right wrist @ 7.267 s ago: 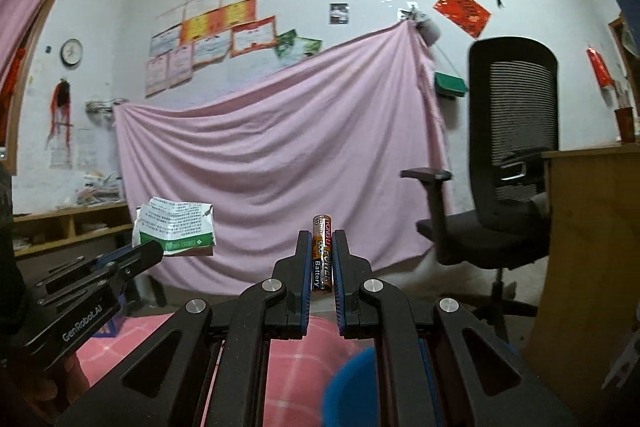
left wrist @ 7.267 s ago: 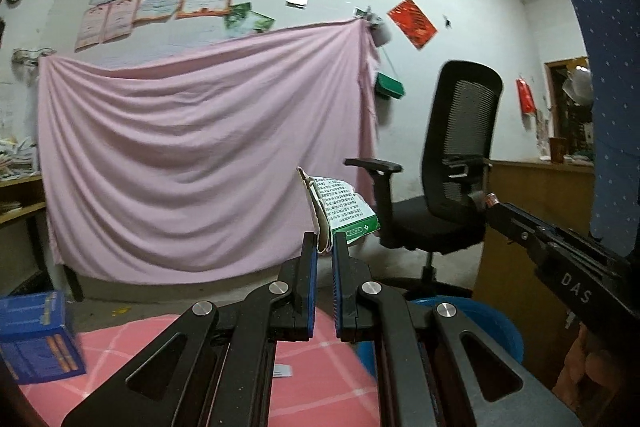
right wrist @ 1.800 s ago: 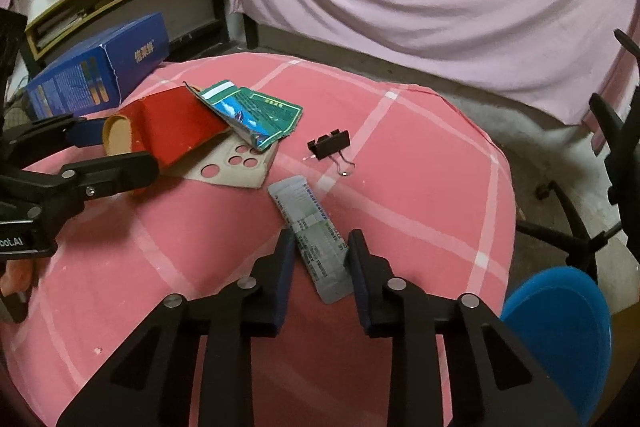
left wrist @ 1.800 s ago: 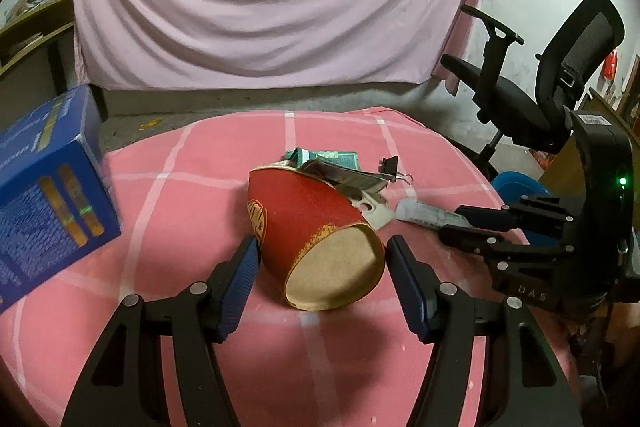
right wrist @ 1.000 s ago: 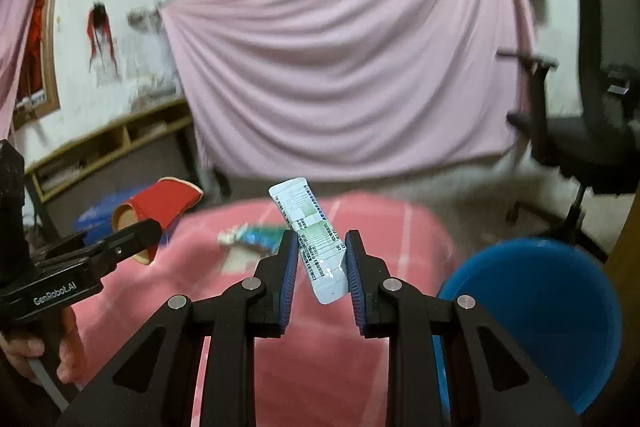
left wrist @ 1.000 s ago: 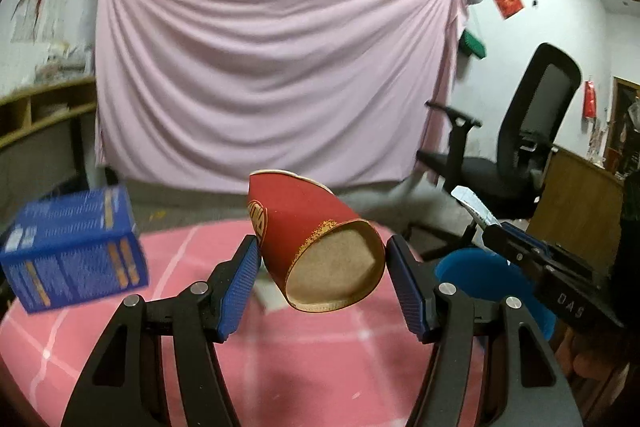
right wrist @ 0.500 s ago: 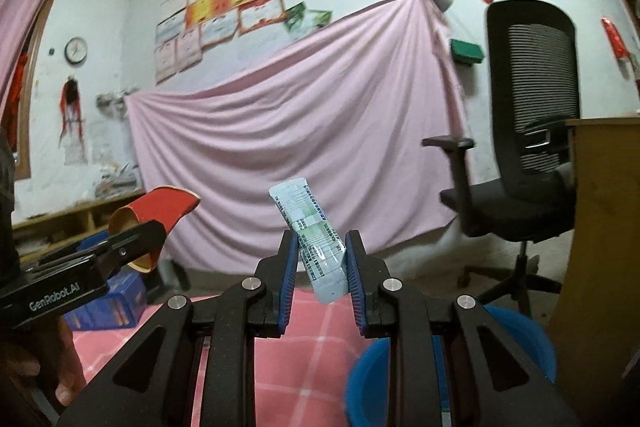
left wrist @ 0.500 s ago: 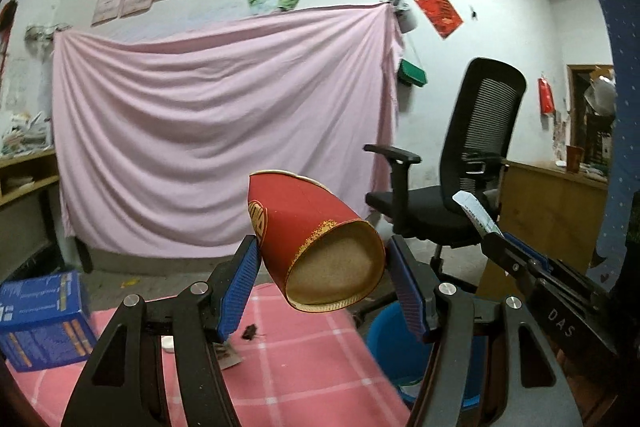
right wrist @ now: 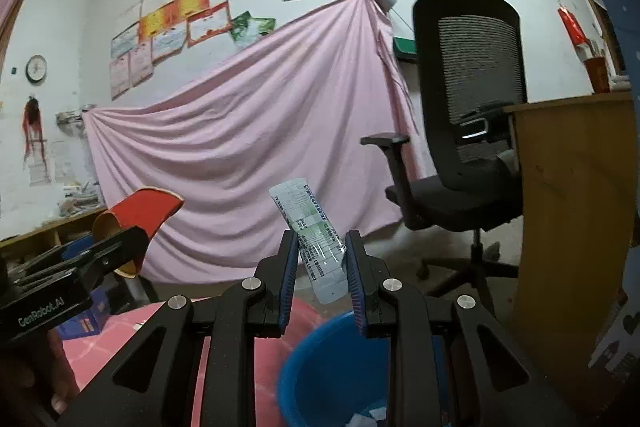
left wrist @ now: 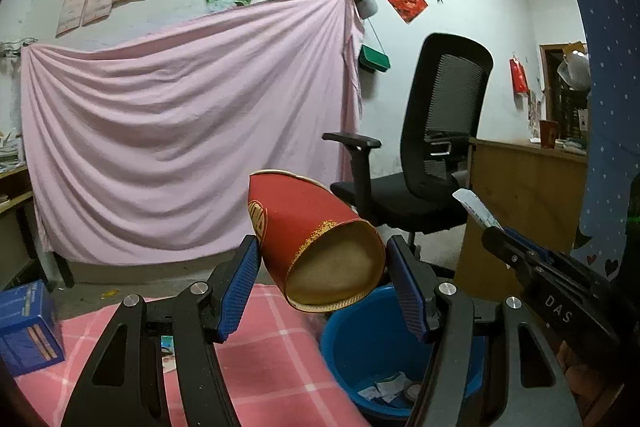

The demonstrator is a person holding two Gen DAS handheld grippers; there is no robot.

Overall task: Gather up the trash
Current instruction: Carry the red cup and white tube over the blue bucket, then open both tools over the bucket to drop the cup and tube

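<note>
We count two pieces of trash in the air. One red paper cup, lying on its side with its open mouth toward the camera, is pinched between the blue pads of the left gripper, above the near rim of the bucket. One flat plastic packet with printed text, tilted up to the left, is clamped between the narrow-set pads of the right gripper, also over the bucket.

One blue plastic bucket sits below both grippers, just beside the edge of the table; we see a few scraps of paper inside it, too small to count.

One table with a pink checked cloth lies left of the bucket; one blue box is at its far left edge, and one small item shows on the cloth behind the left finger, partly hidden.

Beyond: one black office chair behind the bucket, one wooden desk to its right, one pink sheet hung across the wall, one wall clock.
</note>
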